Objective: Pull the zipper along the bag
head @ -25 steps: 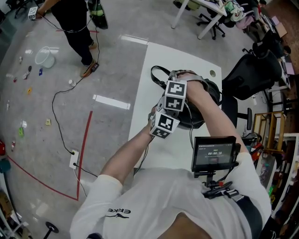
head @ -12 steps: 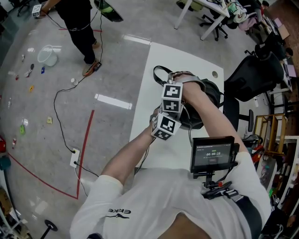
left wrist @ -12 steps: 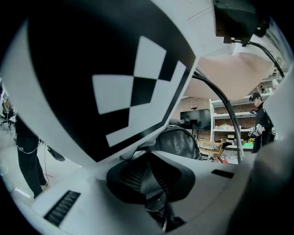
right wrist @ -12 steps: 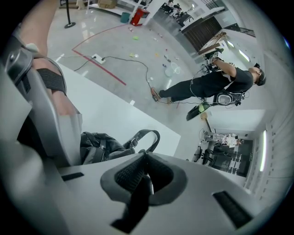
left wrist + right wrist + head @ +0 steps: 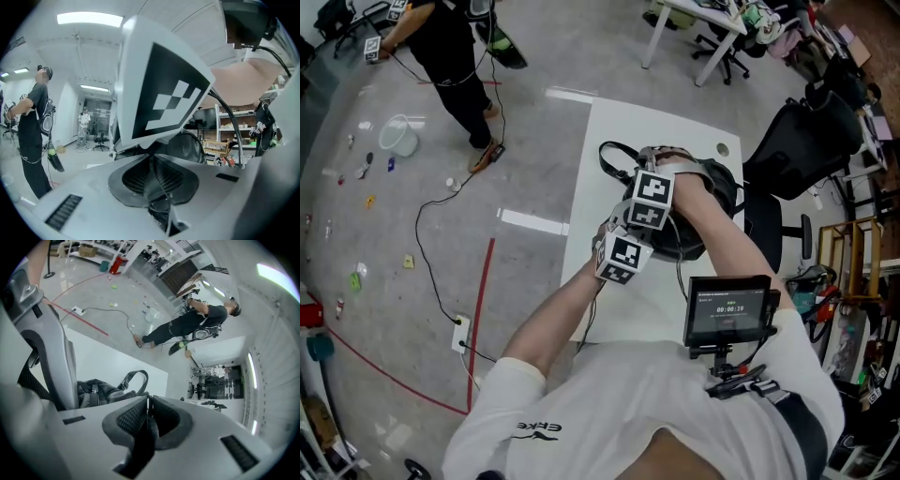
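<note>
The bag [image 5: 727, 187] is laid on the white table [image 5: 619, 122] directly under both grippers, with its strap [image 5: 612, 157] looped out beyond them (the long axis is masked by the arms). The left gripper [image 5: 152, 158] is seen with jaws pressed together, as is the right gripper [image 5: 147, 401]. Nothing pinched can be made out. The bag lies just left of the right jaws, and its contents are hidden.

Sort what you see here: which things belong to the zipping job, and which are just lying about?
Job: black bag, left tool, right tool, white table.
Lying about: bucket, office chair, red floor line, power strip.
</note>
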The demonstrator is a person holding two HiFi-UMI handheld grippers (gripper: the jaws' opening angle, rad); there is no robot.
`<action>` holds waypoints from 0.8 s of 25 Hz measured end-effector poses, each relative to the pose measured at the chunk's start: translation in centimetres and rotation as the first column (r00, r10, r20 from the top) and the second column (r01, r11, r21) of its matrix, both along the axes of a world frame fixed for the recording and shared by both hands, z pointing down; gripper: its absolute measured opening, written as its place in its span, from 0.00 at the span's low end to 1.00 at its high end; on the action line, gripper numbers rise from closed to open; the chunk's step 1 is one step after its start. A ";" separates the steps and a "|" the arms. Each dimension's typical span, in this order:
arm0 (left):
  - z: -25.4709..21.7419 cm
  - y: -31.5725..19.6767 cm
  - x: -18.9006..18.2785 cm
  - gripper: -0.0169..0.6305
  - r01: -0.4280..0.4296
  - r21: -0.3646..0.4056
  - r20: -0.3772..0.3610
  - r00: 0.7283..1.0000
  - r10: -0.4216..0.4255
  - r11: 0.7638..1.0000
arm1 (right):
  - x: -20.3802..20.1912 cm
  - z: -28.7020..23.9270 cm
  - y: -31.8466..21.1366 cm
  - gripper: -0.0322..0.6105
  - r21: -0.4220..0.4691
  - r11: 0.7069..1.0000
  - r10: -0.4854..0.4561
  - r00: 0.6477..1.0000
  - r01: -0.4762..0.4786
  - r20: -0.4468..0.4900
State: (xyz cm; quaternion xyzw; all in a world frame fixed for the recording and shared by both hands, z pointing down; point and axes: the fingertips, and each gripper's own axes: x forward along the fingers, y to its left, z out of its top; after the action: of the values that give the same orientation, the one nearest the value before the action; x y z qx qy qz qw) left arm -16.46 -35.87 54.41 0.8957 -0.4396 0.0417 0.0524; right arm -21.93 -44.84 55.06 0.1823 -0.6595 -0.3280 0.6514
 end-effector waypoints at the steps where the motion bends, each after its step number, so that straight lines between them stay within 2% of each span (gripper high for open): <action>1: -0.1 0.1 0.0 0.03 0.002 -0.001 0.003 1.000 -0.002 1.000 | 0.3 -0.6 -0.1 0.08 0.023 1.000 0.015 0.999 -0.016 0.042; 5: -0.5 0.6 0.5 0.03 0.021 -0.009 0.013 1.000 -0.021 1.000 | 2.7 -3.2 -0.2 0.09 0.104 0.991 0.062 0.980 -0.083 0.191; 9: -1.5 0.9 1.0 0.03 0.034 0.002 0.035 0.999 -0.034 0.999 | 6.2 -4.8 0.2 0.13 0.156 0.976 0.100 0.954 -0.149 0.283; 17: -2.6 2.4 2.9 0.03 0.052 0.018 0.051 0.997 -0.053 0.998 | 11.9 -6.6 3.0 0.13 0.157 0.959 0.144 0.884 -0.236 0.445; 20: -3.3 2.9 3.3 0.03 0.078 0.024 0.046 0.996 -0.079 0.997 | 13.8 -7.4 4.4 0.12 0.131 0.953 0.164 0.827 -0.274 0.538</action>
State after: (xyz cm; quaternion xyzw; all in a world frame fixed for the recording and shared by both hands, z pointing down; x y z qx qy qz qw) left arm -13.17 -32.93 51.15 0.8770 -0.4761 0.0556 0.0338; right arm -8.14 -40.45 47.64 0.4042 -0.7486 -0.2547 0.4598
